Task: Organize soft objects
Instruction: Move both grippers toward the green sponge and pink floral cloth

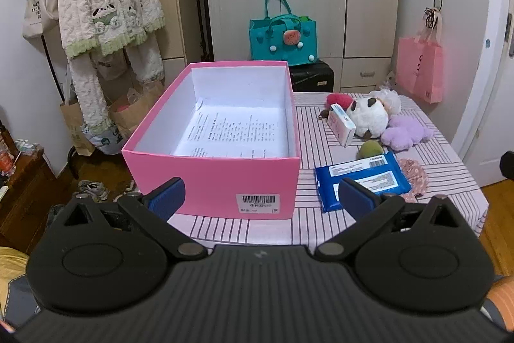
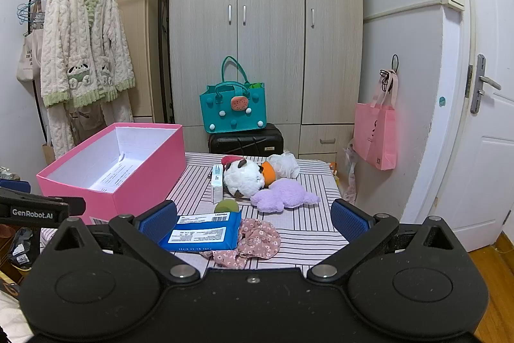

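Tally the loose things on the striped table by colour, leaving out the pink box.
White: 3, plush, puff, carton
Purple: 1, plush
Green: 1, ball
Blue: 1, wipes pack
Pink floral: 1, scrunchie
Red: 1, pompom
Total: 8

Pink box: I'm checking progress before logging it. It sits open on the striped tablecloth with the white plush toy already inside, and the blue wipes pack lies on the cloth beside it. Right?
Not quite. The pink box holds only printed paper; the white plush toy is outside it, on the striped tablecloth beside the purple plush, as the right wrist view shows. The blue wipes pack does lie on the cloth.
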